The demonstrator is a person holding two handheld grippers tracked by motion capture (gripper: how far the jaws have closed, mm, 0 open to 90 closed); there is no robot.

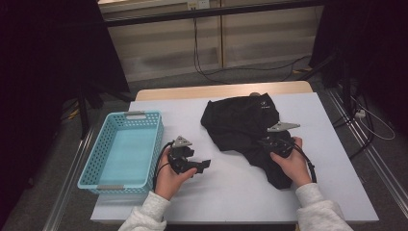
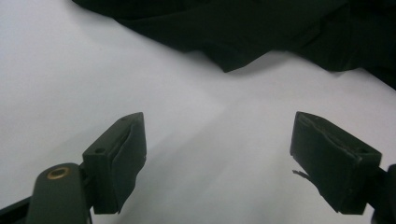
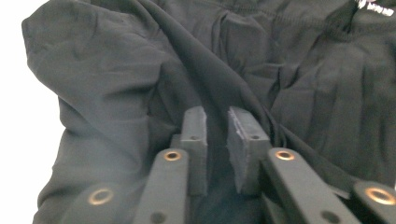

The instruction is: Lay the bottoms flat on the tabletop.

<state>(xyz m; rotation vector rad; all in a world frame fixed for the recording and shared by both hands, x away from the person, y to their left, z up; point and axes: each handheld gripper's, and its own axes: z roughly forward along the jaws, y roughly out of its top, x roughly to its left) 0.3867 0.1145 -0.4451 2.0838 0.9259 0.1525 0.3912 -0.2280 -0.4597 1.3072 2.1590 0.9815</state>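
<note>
Beyond the table, wall cables; up close, garment folds.

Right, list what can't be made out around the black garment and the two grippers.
- High view: the right gripper tips blend into the crumpled black fabric garment.
- Right gripper view: whether any fold lies in the narrow gap; dark on dark.
- High view: the garment's small white logo, too small to read.

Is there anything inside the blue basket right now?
No, the blue basket on the table's left side shows only its bare floor in the high view.
</note>
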